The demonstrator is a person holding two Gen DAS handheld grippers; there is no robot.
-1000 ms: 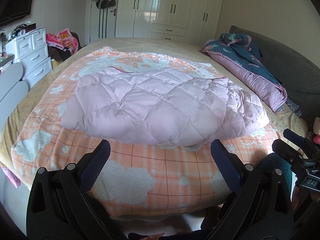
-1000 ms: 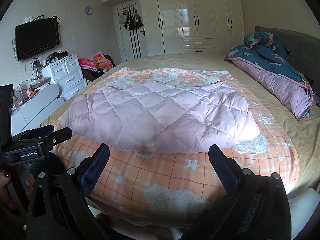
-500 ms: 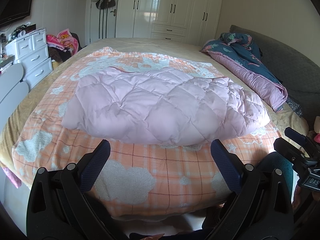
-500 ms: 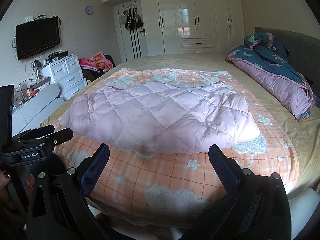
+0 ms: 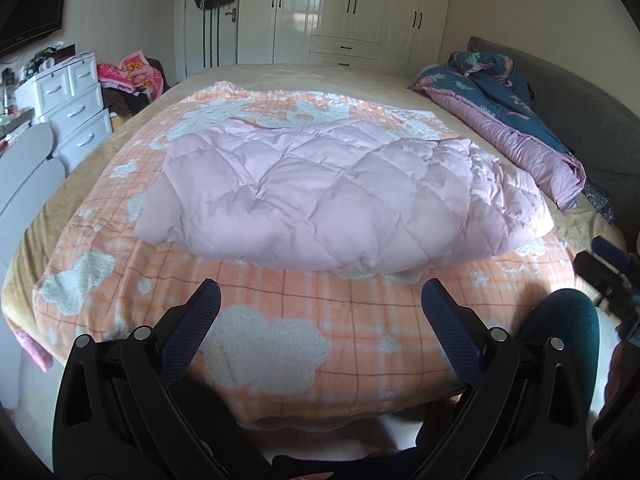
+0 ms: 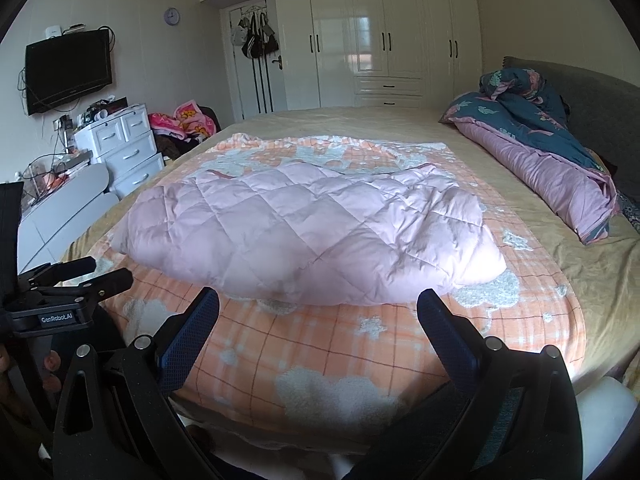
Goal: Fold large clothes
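A pink quilted garment [image 5: 344,196], puffy like a down coat, lies spread across the middle of the bed [image 5: 280,76] on an orange checked blanket [image 5: 304,312] with white cloud patches; it appears already doubled over, with a layered edge along its right side. The step in hand looks like the pause before a fold: both tools hang back at the near edge of the bed, well short of the cloth. The left gripper [image 5: 320,300] is spread wide with nothing between its blue pads, and the right gripper [image 6: 318,308] is equally wide and empty. The next move likely calls for reaching forward to the near hem, one gripper toward each near corner, and pinching through the thick padding deep enough that it does not slip out when lifted. Against the pictures from a second and half a second ago almost nothing differs: the garment lies the same, the jaws are as wide, and the views have drifted only slightly. A rolled navy and mauve duvet [image 6: 560,160] lies along the far right.
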